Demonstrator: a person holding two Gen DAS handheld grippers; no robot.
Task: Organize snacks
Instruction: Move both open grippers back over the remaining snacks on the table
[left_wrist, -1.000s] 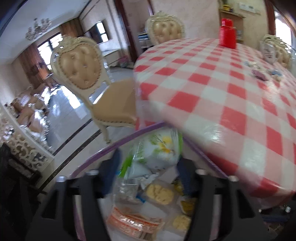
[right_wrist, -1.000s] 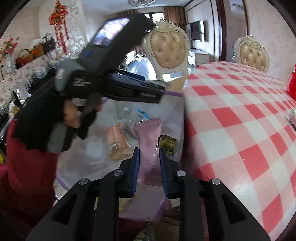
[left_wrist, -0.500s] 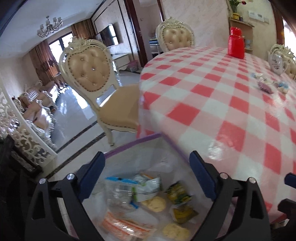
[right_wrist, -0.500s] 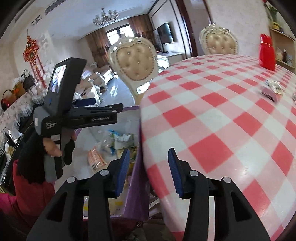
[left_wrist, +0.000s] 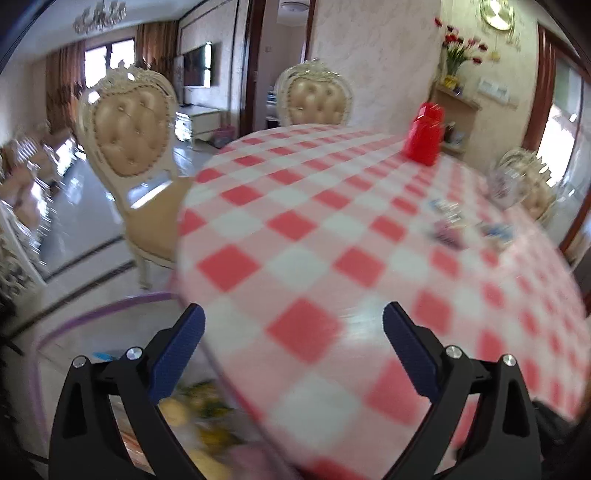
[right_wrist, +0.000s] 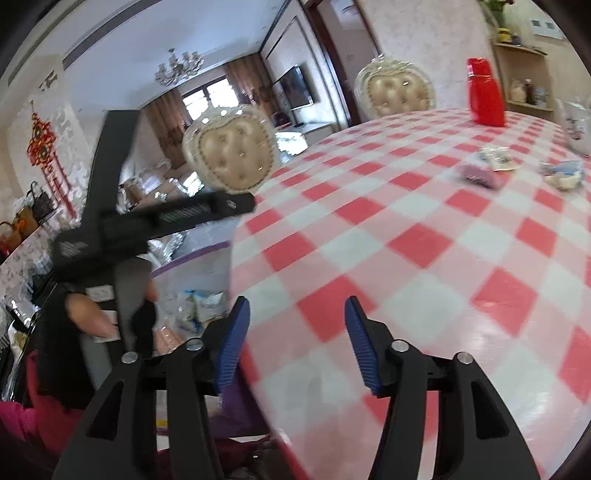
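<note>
Swinging from the clear bag (right_wrist: 192, 266) beside the table (left_wrist: 332, 236), both empty claws, left (left_wrist: 293, 332) and right (right_wrist: 295, 328), had just been opening, so the next move called for reaching the far snacks (right_wrist: 495, 166).

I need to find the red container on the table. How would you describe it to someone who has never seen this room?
Start from the round table with the red-and-white checked cloth. Look to its far edge, near the wooden wall shelf. The red container stands upright there, alone; it is tall and plain red, while the small snack packets nearby lie flat.
</note>
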